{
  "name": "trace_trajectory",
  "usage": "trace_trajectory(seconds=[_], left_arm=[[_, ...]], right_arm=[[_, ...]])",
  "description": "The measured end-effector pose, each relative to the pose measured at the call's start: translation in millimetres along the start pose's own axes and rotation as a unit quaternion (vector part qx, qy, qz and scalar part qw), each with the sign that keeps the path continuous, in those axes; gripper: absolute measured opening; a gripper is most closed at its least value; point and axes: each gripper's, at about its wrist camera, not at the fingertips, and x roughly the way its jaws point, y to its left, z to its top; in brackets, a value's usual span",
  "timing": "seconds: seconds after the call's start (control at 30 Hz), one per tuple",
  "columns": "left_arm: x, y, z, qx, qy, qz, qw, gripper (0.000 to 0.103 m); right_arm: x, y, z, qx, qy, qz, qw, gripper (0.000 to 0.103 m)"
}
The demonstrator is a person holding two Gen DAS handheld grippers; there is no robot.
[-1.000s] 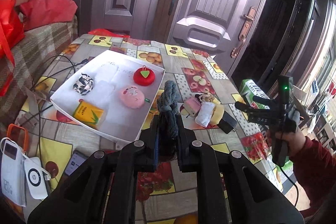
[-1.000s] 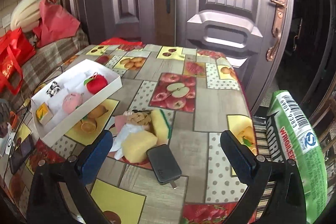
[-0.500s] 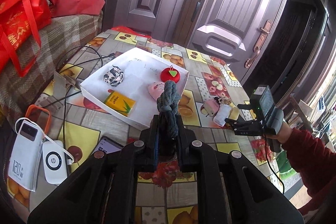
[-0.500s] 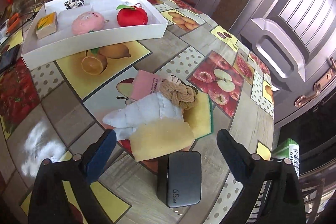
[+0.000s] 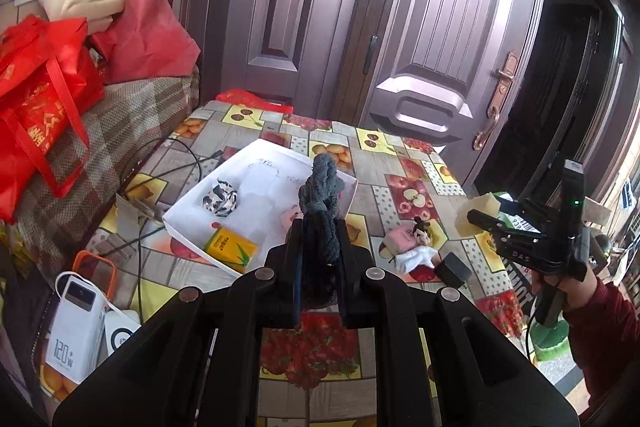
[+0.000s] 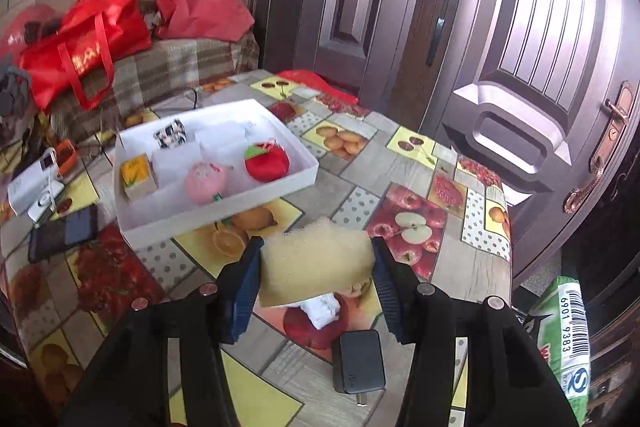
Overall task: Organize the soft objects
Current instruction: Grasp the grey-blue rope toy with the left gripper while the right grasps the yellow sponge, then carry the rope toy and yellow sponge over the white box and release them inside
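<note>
My left gripper (image 5: 319, 247) is shut on a dark grey knitted rope (image 5: 320, 203) and holds it high above the table, in front of the white box (image 5: 192, 229). My right gripper (image 6: 316, 259) is shut on a pale yellow sponge (image 6: 316, 259), lifted above the table; it also shows in the left wrist view (image 5: 478, 213). The white box (image 6: 224, 219) holds a red apple plush (image 6: 267, 163), a pink plush (image 6: 207, 179), a yellow packet (image 6: 138, 175) and a black-and-white scrunchie (image 6: 171, 133). A white cloth (image 6: 322, 309), a pink pad (image 5: 398, 239) and a brown knot (image 5: 422, 231) lie on the table.
A black charger (image 6: 359, 361) lies near the table's front edge. A power bank (image 5: 74, 323), a phone (image 6: 64, 233) and cables (image 5: 172, 167) lie at the table's left. Red bags (image 5: 40, 119) sit on a plaid sofa. A green packet (image 6: 566, 343) is at right. Doors stand behind.
My right gripper closed on the yellow sponge and lifted it off the pile. My left gripper rose and drew back with the rope.
</note>
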Motion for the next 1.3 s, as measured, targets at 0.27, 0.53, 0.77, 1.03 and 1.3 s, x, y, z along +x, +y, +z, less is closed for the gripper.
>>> trace_trajectory(seconds=[0.27,0.53,0.77,1.03,1.3], left_arm=[[11,-12,33,0.051,-0.032,-0.031,0.9977,0.012],[6,-8,67,0.092,-0.076,-0.053,0.9914,0.012],[0,8,83,0.066,-0.079,-0.074,0.9919,0.012],[-4,3,106,0.085,-0.105,-0.016,0.9907,0.012],[-15,10,132,0.096,-0.132,0.025,0.9863,0.012]], right_arm=[[-80,19,34,0.100,-0.141,-0.020,0.985,0.053],[-137,44,80,0.122,-0.250,-0.076,0.958,0.053],[-141,55,89,0.143,-0.260,-0.080,0.952,0.053],[-135,62,108,0.139,-0.266,-0.067,0.952,0.053],[-125,77,134,0.148,-0.274,-0.050,0.949,0.053]])
